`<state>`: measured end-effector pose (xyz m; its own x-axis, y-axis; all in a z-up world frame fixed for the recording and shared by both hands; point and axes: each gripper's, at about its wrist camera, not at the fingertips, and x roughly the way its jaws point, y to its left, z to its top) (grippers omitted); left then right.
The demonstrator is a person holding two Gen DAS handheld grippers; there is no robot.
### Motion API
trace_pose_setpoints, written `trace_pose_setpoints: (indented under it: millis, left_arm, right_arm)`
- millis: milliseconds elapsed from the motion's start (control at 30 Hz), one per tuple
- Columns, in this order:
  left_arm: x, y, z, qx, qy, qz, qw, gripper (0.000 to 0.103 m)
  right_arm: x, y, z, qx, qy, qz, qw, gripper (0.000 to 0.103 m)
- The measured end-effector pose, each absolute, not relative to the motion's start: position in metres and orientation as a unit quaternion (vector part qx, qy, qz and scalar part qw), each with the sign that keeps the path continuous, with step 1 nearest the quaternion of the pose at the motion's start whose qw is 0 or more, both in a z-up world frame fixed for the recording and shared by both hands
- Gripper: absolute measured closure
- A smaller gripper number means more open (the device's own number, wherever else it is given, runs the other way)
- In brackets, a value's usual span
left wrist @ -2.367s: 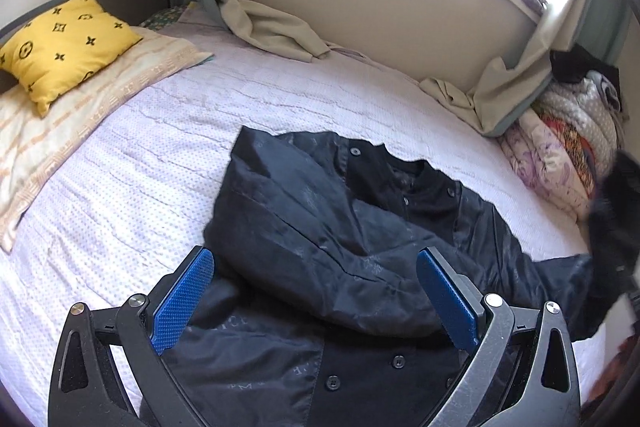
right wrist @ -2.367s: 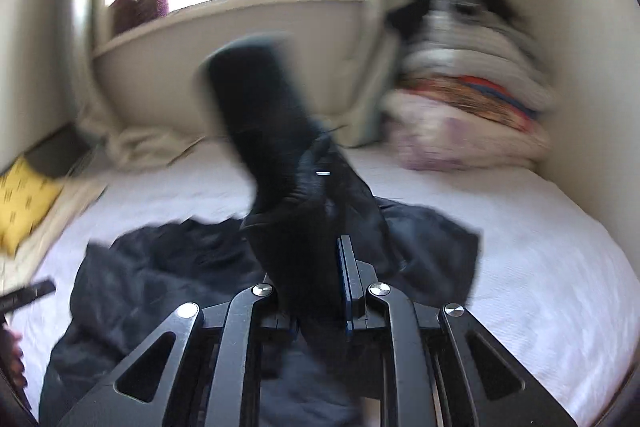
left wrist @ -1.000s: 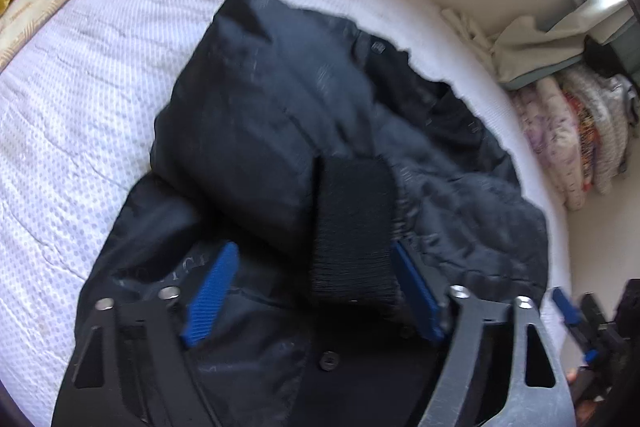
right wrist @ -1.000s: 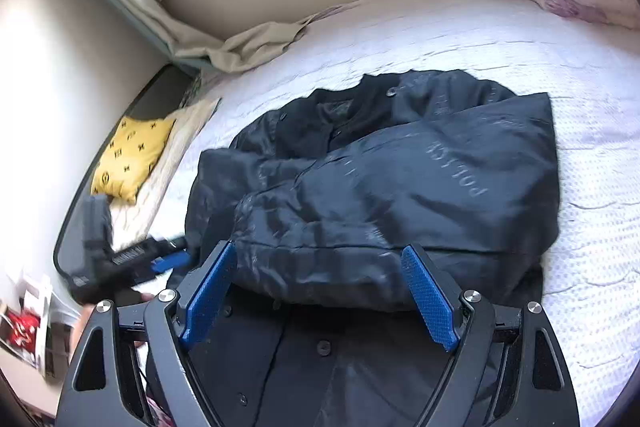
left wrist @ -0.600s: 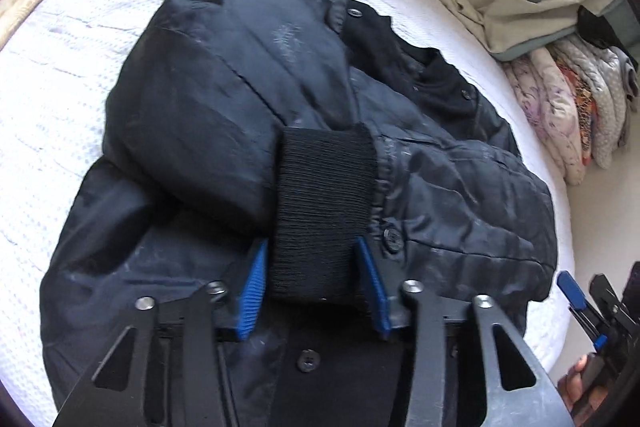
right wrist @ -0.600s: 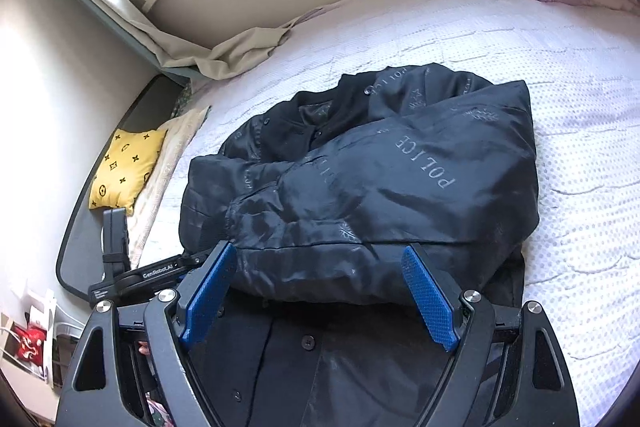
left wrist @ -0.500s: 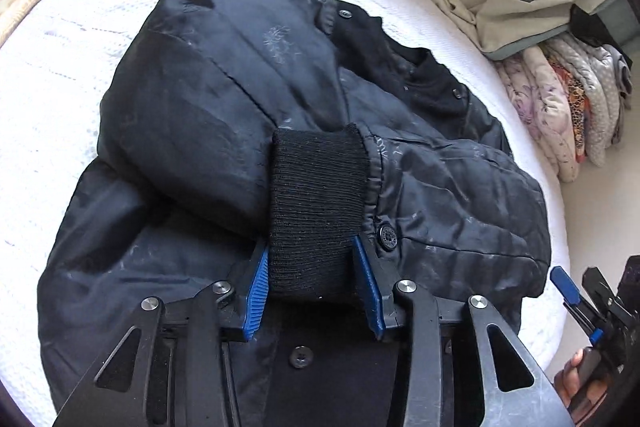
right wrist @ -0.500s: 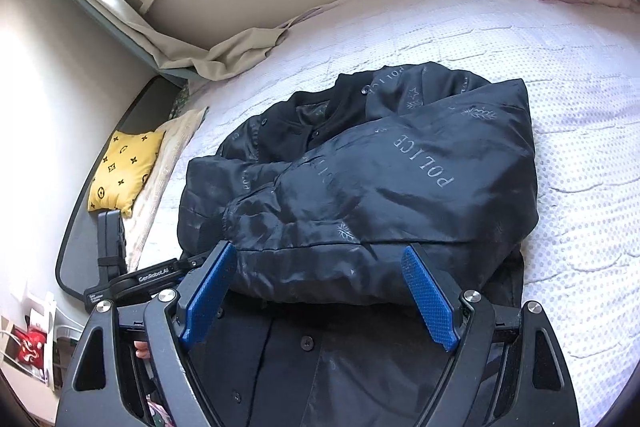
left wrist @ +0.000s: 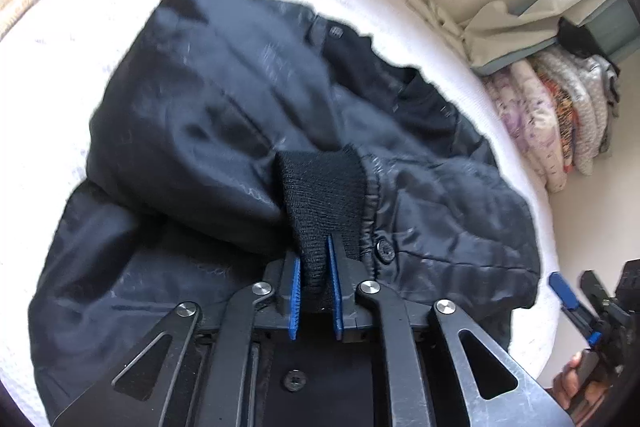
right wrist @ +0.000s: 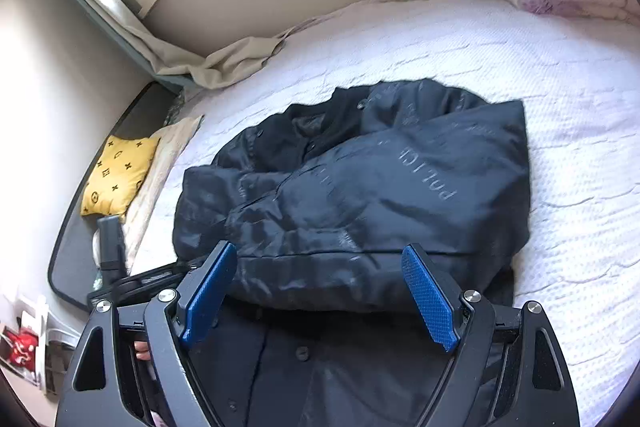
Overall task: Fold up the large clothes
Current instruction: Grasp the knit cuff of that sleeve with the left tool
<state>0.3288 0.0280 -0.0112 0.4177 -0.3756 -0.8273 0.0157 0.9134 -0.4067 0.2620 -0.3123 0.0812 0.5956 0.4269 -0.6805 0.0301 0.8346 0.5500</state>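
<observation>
A black jacket (right wrist: 360, 195) is lying near the middle of a bed (right wrist: 540, 75) covered in a white, dimpled quilted spread. The shell is a slick, faintly glossy woven fabric, creased, with pale printed lettering. Both sleeves are lying crossed over the chest, making a puffy, roughly rectangular bundle. The long axis is running from the near edge of the bed toward the far wall; the collar (left wrist: 416, 107) is pointing far, the hem near.

The left gripper (left wrist: 314, 283) has just been closing, and its blue ribbed pads are now pinching the ribbed knit cuff (left wrist: 324, 187) of a sleeve, matte and stretchy against the shiny shell. The cuff is bunching where it enters the jaws. Beside it a round snap button (left wrist: 385, 250) is showing on the sleeve.

The right gripper (right wrist: 320, 299) is hanging over the near hem with its jaws wide apart and nothing between the pads.

A yellow patterned cushion (right wrist: 118, 175) is sitting at the far left on a striped beige pillow (right wrist: 160, 163). Folded floral blankets (left wrist: 552, 123) are stacked at the far right. Beige curtain cloth (right wrist: 224, 63) is pooling along the wall.

The hem is hidden behind the gripper frames. The left wrist view is motion-blurred, so the print is unreadable there; in the right view only part of the lettering is making sense.
</observation>
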Motion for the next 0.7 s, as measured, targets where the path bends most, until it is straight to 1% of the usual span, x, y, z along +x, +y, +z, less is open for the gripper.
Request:
trace_pose_setpoints:
  millis: [67,233,333,467,600,700]
  left_arm:
    - [0.326,0.031,0.003,-0.176,0.509,-0.126,0.833,0.09]
    - [0.318,0.043,0.046,-0.154,0.45,-0.113,0.873,0.09]
    - [0.318,0.058,0.055,-0.138,0.434,-0.079,0.887,0.09]
    - [0.325,0.075,0.041,-0.14,0.455,-0.042,0.878,0.09]
    - [0.33,0.071,0.013,-0.129,0.502,-0.014,0.855,0.09]
    - [0.331,0.065,0.005,-0.112,0.513,-0.001,0.851,0.088]
  right_arm:
    - [0.261,-0.316,0.084,0.264,0.429,0.109,0.857,0.019]
    - [0.26,-0.325,0.088,0.261,0.419,0.09,0.865,0.019]
    - [0.259,-0.331,0.09,0.254,0.414,0.074,0.871,0.019]
    - [0.26,-0.344,0.089,0.252,0.411,0.042,0.875,0.019]
    - [0.262,-0.355,0.086,0.241,0.416,0.008,0.877,0.019]
    - [0.264,-0.358,0.083,0.237,0.42,-0.002,0.876,0.02]
